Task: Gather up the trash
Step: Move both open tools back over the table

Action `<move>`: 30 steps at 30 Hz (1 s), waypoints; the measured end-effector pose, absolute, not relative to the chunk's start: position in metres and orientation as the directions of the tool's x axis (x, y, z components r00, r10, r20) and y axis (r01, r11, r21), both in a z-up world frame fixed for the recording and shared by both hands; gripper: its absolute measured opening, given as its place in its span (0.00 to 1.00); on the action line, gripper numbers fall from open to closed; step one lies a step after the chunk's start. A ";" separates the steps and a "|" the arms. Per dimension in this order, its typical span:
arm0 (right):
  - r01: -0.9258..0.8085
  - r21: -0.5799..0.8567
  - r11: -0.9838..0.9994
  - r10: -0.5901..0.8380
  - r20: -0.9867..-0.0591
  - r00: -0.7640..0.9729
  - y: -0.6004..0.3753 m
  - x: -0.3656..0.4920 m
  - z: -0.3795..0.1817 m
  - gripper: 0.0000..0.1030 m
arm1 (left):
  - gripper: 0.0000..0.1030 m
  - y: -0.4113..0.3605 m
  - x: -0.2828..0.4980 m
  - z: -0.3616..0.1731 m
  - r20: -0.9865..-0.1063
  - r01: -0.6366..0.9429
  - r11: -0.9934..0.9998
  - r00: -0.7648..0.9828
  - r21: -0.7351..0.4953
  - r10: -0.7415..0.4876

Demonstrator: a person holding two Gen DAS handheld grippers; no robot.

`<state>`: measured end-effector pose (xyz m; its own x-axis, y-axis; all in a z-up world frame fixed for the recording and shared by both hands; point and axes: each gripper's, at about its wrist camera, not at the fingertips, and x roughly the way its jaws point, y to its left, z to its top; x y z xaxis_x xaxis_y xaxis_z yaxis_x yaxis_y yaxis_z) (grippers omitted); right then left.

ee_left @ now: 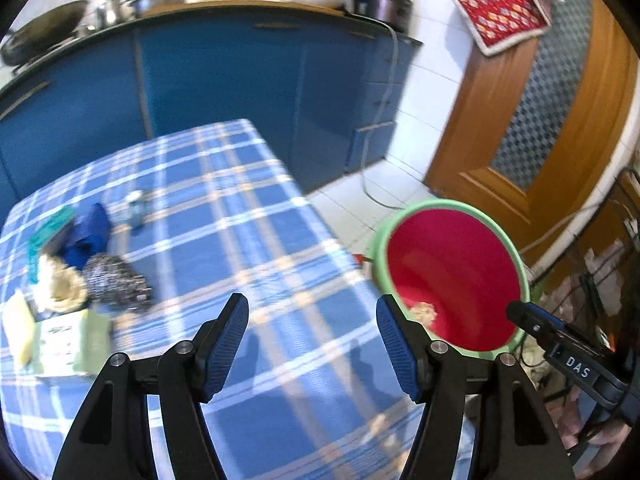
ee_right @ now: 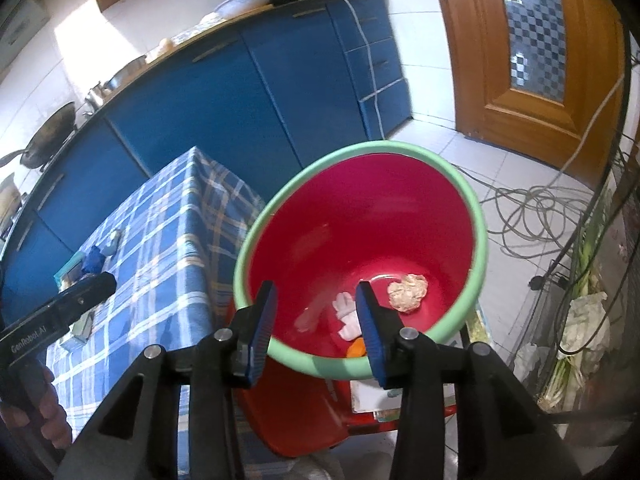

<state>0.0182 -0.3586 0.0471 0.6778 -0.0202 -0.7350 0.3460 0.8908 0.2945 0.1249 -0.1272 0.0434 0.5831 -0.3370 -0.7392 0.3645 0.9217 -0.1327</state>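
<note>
the red bucket [ee_right: 360, 216] with a pale green rim stands just beside the checked table [ee_left: 256, 216]. inside lie a beige crumpled wad [ee_right: 408, 293], a white scrap [ee_right: 347, 314] and an orange bit [ee_right: 357, 347]. on the table sits another crumpled beige wad [ee_left: 60, 286].

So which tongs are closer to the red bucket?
The right tongs hang open just above the red bucket. The left tongs are open over the checked table beside it.

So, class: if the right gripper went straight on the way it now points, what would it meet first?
Probably the red inside of the bin. The right gripper points down into its mouth, jaws open and empty, toward the white scrap at the bottom. Depth is hard to judge.
</note>
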 end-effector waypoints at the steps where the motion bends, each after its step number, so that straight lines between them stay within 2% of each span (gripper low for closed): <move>1: 0.339 0.295 0.893 -0.016 -0.734 0.679 -0.356 0.020 0.048 0.42 | 0.66 -0.120 0.126 0.045 -0.737 0.350 0.927 0.591 -0.133 -0.329; 30: 0.012 0.263 0.965 0.189 -0.724 0.663 -0.199 0.103 0.071 0.48 | 0.66 0.082 0.151 0.052 -0.719 -0.063 0.991 0.694 -0.119 -0.042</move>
